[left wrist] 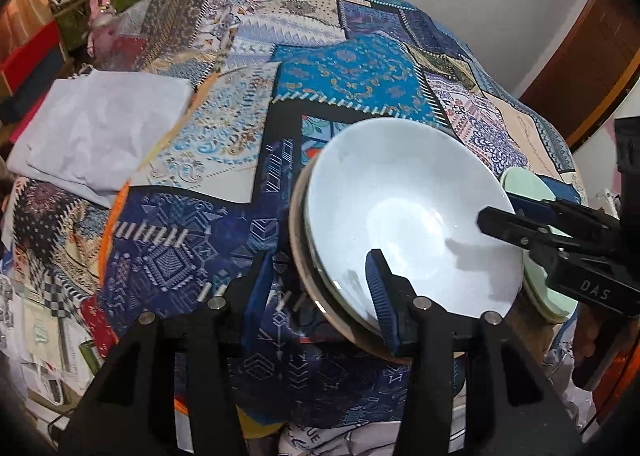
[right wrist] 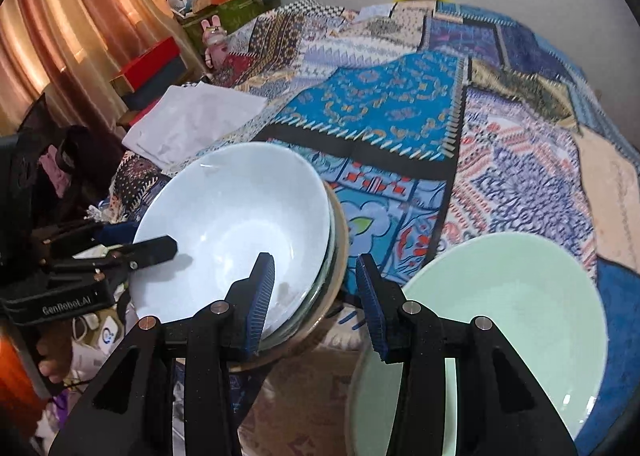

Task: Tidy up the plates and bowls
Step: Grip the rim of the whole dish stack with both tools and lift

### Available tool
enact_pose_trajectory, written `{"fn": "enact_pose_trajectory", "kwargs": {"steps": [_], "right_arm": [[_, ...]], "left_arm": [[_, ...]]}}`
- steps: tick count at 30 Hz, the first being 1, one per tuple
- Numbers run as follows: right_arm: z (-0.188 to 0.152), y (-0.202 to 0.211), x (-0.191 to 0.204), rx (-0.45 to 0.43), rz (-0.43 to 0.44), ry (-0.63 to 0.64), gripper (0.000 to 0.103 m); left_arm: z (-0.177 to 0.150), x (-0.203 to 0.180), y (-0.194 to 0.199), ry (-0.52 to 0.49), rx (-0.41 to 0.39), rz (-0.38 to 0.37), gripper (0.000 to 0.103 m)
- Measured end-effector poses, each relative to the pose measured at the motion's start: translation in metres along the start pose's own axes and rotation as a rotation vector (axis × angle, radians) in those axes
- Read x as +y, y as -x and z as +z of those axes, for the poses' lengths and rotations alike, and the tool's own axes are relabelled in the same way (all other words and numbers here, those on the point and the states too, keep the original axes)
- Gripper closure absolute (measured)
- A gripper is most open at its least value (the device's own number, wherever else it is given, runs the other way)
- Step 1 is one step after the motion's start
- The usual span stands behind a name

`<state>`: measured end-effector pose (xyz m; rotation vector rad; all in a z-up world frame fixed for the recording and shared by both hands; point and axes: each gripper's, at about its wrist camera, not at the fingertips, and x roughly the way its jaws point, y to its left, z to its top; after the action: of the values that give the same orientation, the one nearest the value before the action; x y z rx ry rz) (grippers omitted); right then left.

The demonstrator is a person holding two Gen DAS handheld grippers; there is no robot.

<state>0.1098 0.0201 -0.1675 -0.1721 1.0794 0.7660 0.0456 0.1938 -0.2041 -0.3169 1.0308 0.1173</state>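
Patchwork cloth (right wrist: 376,111): covers the whole work surface; broad bare stretch beyond the dishes, falling away at the near edge.
White paper sheet (left wrist: 100,135): lies flat at the far left of the cloth, well apart from the dishes.
Bowl stack: pale blue bowl (right wrist: 232,223) sits nested on top, empty; a clear glass rim and a tan outer rim (right wrist: 340,240) show beneath it on the right side.
Green bowl (right wrist: 520,320): empty, just right of the stack near the front edge — a second pale rim shows under it at the lower left.
Left gripper (left wrist: 320,292): jaws spread, straddling the near-left rim of the stack; one blue pad (left wrist: 380,296) hangs inside the blue bowl, the other outside. Whether the pads touch the rim — cannot tell.
Right gripper (right wrist: 316,296): jaws spread; left pad over the blue bowl's near rim, right pad over the green bowl's edge, gripping neither.
Gap between stack and green bowl: narrow strip of cloth.
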Motion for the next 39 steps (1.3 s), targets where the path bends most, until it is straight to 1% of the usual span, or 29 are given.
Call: {"fn": "enact_pose_trajectory", "kwargs": {"steps": [5, 8, 10, 13, 16, 19, 22, 27, 30, 32, 35, 39], "right_arm": [[0.002, -0.013, 0.0, 0.05, 0.018, -0.017, 0.064], [0.003, -0.015, 0.0, 0.057, 0.02, -0.02, 0.064], [0.004, -0.019, -0.002, 0.07, 0.038, -0.034, 0.064], [0.002, -0.024, -0.002, 0.089, 0.058, -0.047, 0.064], [0.0, -0.027, 0.001, 0.094, 0.062, -0.042, 0.064], [-0.001, -0.028, 0.003, 0.089, 0.064, -0.045, 0.064], [-0.002, -0.027, 0.003, 0.073, 0.059, -0.046, 0.064], [-0.003, -0.027, 0.004, 0.061, 0.041, -0.043, 0.066], [-0.003, -0.027, 0.002, 0.059, 0.042, -0.062, 0.07], [-0.002, -0.027, -0.001, 0.057, 0.043, -0.088, 0.071], [0.0, -0.027, -0.002, 0.054, 0.041, -0.11, 0.072], [0.002, -0.024, -0.001, 0.043, 0.041, -0.126, 0.072]], "left_arm": [[0.001, -0.002, -0.007, 0.004, 0.02, -0.017, 0.055], [0.002, -0.002, -0.013, 0.015, 0.04, -0.038, 0.055], [0.003, -0.003, -0.018, 0.018, 0.058, -0.054, 0.055], [0.002, -0.007, -0.025, 0.001, 0.083, -0.083, 0.055], [0.001, -0.007, -0.026, 0.006, 0.075, -0.087, 0.055], [0.001, -0.004, -0.028, 0.027, 0.082, -0.108, 0.056], [-0.001, -0.001, -0.03, 0.069, 0.074, -0.125, 0.057], [-0.006, -0.001, -0.027, 0.101, 0.046, -0.109, 0.06], [-0.003, -0.001, -0.027, 0.113, 0.05, -0.1, 0.061], [-0.002, -0.005, -0.025, 0.101, 0.046, -0.082, 0.061], [-0.001, -0.008, -0.024, 0.099, 0.048, -0.06, 0.061], [0.001, -0.009, -0.022, 0.107, 0.049, -0.052, 0.061]]}}
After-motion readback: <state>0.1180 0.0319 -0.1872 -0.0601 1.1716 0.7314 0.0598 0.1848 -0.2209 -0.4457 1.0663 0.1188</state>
